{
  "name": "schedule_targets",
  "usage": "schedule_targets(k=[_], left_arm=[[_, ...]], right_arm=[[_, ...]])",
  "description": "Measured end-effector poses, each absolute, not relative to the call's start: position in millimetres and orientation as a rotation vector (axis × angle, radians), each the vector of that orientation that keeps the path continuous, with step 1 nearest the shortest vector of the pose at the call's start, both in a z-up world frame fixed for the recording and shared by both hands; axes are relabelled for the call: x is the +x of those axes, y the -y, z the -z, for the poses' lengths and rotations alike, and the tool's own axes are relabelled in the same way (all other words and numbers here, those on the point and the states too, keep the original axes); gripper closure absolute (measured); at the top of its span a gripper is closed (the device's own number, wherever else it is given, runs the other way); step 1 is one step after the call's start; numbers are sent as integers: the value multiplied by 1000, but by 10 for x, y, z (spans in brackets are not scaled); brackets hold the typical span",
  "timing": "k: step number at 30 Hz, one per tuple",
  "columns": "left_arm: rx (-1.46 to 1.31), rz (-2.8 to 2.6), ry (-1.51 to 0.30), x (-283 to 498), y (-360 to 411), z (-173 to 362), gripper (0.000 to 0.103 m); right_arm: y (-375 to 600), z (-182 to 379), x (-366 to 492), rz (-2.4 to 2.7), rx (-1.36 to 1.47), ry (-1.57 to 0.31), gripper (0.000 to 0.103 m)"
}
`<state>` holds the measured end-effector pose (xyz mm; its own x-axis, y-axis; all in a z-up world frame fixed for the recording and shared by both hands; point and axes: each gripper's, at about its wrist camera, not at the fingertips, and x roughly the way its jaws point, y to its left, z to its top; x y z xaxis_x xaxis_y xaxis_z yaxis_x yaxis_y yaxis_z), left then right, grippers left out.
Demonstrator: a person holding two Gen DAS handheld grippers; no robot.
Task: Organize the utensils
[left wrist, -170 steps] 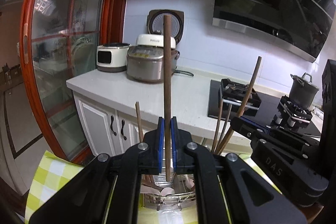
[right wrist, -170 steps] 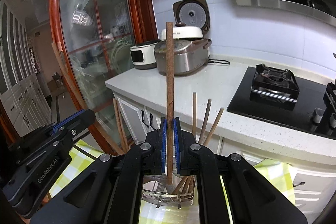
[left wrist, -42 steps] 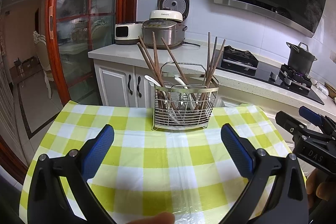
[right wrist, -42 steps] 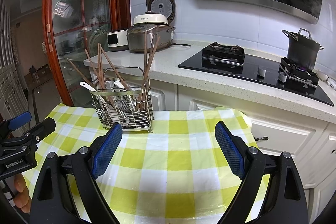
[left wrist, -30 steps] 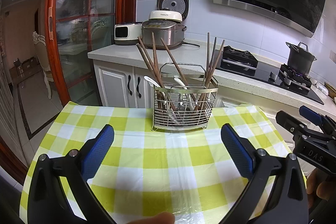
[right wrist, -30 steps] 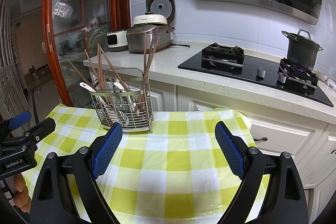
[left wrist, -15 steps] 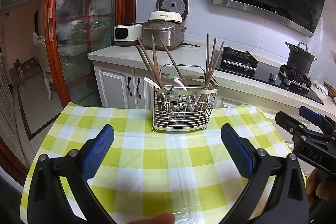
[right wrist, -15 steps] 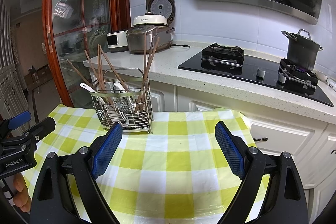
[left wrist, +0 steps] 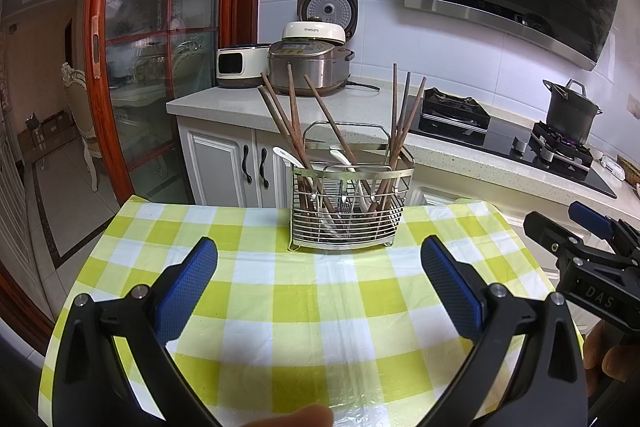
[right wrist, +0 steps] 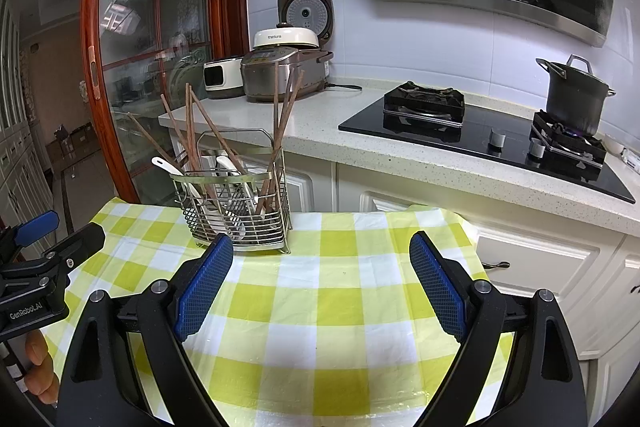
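A wire utensil basket [left wrist: 394, 223] [right wrist: 276, 227] stands at the far edge of the table with the green-and-white checked cloth [left wrist: 288, 307] [right wrist: 340, 307]. Several brown chopsticks [left wrist: 294, 115] [right wrist: 280, 115] lean upright in it, along with white spoons [left wrist: 285, 155] [right wrist: 166, 163]. My left gripper [left wrist: 320, 275] hangs open over the cloth, well short of the basket, with nothing between its blue pads [left wrist: 188, 287]. My right gripper [right wrist: 322, 275] is also open and empty, to the right of the basket. Each gripper shows at the edge of the other's view.
Behind the table runs a white counter [left wrist: 224, 103] with rice cookers [left wrist: 310, 63] and a black gas hob [right wrist: 460, 135] bearing a dark pot [right wrist: 574, 99]. A red-framed glass door [left wrist: 140, 27] stands at the left. A fingertip [left wrist: 296, 417] shows at the bottom edge.
Several seconds ago each gripper was shut on an upright chopstick above the basket; now both are open, empty and drawn back over the cloth. Nothing has moved in the last second.
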<state>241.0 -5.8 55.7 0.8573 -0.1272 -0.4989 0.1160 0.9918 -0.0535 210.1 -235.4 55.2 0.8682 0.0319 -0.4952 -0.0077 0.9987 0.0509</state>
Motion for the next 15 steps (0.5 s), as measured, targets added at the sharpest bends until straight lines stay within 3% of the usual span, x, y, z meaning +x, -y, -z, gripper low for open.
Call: schedule_targets(k=[15], left_arm=[[-22,165,-495,2365,93,-582,4]], right_arm=[[2353,-551,2101,-20,46,-520,18]])
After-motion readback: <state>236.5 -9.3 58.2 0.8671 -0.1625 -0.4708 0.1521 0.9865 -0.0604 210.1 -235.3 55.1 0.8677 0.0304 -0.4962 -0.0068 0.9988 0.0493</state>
